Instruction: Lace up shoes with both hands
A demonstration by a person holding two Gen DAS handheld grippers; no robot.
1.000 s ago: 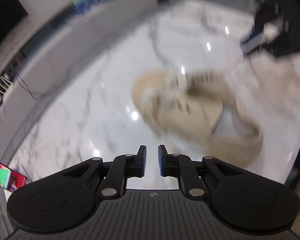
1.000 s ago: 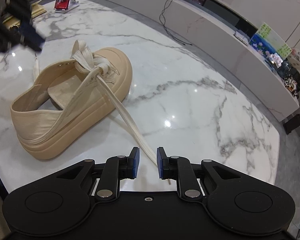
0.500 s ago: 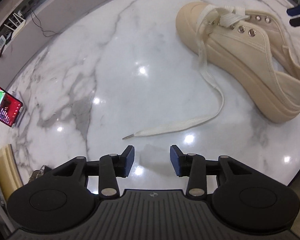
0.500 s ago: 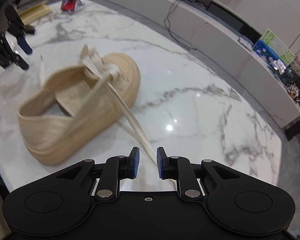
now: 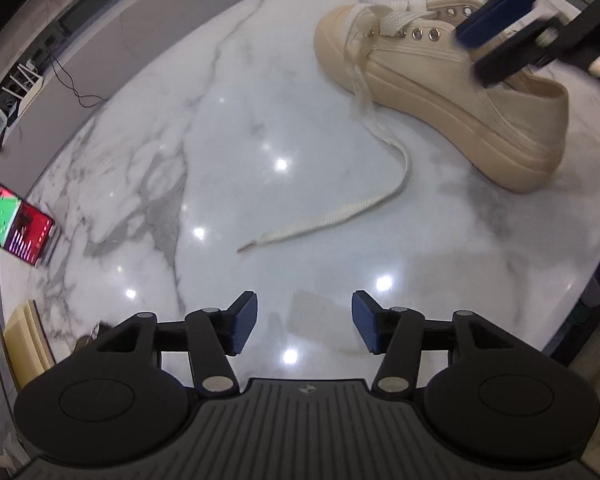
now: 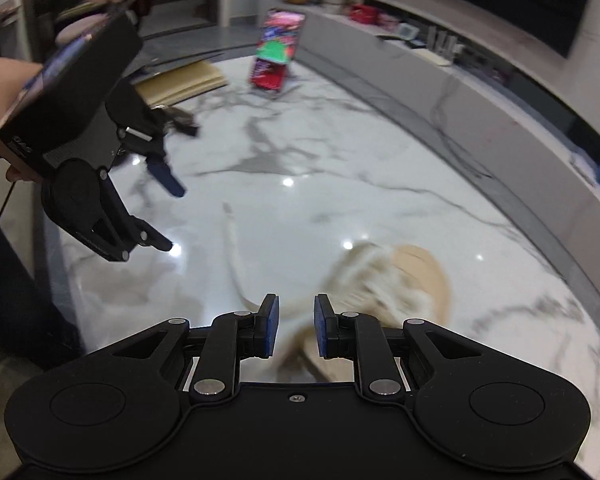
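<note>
On the white marble table (image 5: 228,128), per left wrist view, a beige shoe (image 5: 452,92) sits upper right w/ its toe toward the left of frame, metal eyelets along the top, only the front ones threaded. One flat cream lace (image 5: 364,208) drops from the toe eyelets over the sole edge, curves across the marble & ends w/ its tip lying loose in mid-frame, well ahead of the left gripper (image 5: 304,326). That gripper's jaws have just been opening & now stand wide, nothing btwn the blue pads, bare marble under them. The right gripper (image 5: 516,40) shows blurred at top right, over the shoe's heel half. A lit phone (image 5: 12,224) leans at the left table edge, & a tan board (image 5: 28,340) lies at lower left. In the right wrist view, the right gripper (image 6: 296,330) keeps a narrow gap; blurred cream lace & shoe (image 6: 404,280) lie right behind that gap, so can't tell whether the pads pinch the lace or just frame it. Loose lace (image 6: 232,240) runs up-left across the marble. The left gripper (image 6: 172,216) hangs at left w/ fingers spread, held by a hand (image 6: 0,112). Phone (image 6: 276,56) stands propped at the far side, board (image 6: 180,84) beside it.
</note>
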